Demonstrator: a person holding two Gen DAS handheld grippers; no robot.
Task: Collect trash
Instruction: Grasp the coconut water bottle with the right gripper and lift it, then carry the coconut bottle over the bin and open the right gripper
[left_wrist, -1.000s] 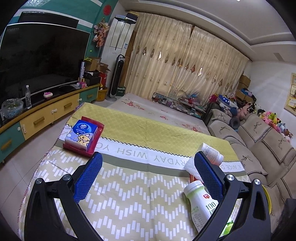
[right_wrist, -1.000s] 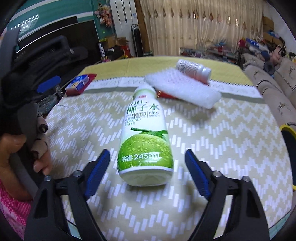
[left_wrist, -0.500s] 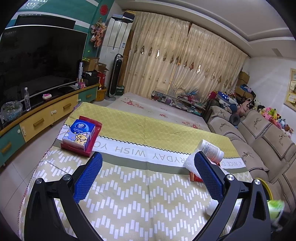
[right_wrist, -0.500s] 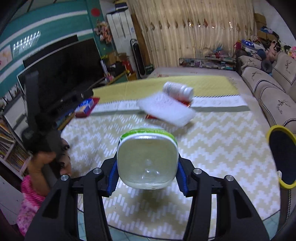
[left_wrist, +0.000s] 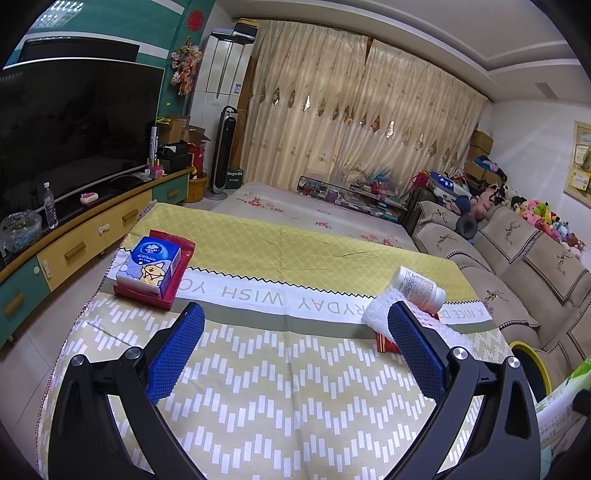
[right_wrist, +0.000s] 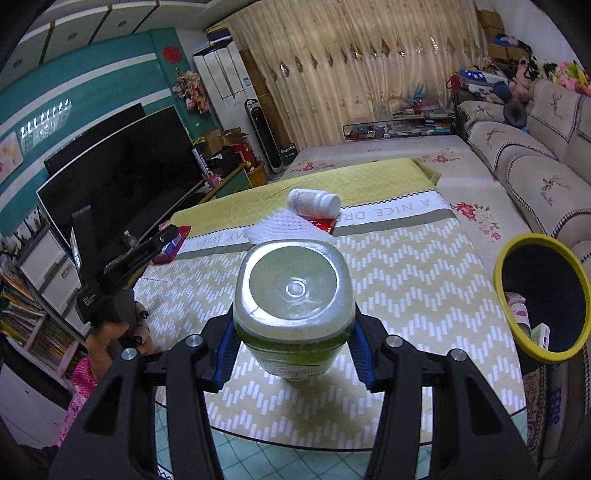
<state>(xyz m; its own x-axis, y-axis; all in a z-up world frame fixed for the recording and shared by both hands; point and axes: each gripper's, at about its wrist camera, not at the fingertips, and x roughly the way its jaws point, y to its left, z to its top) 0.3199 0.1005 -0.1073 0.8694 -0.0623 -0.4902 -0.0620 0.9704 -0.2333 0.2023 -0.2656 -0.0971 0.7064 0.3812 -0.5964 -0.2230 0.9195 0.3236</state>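
Above patterned tablecloth (right_wrist: 406, 280), right claw (right_wrist: 293, 349) clamps green bottle (right_wrist: 291, 295).

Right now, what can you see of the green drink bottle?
The green drink bottle is clamped in the right gripper, lifted clear of the tablecloth, its rounded-square base toward the camera. It looks like translucent plastic, with a green label band around the lower body. Blue pads press both sides. The cap end is hidden. The left wrist view catches only its label edge at far right.
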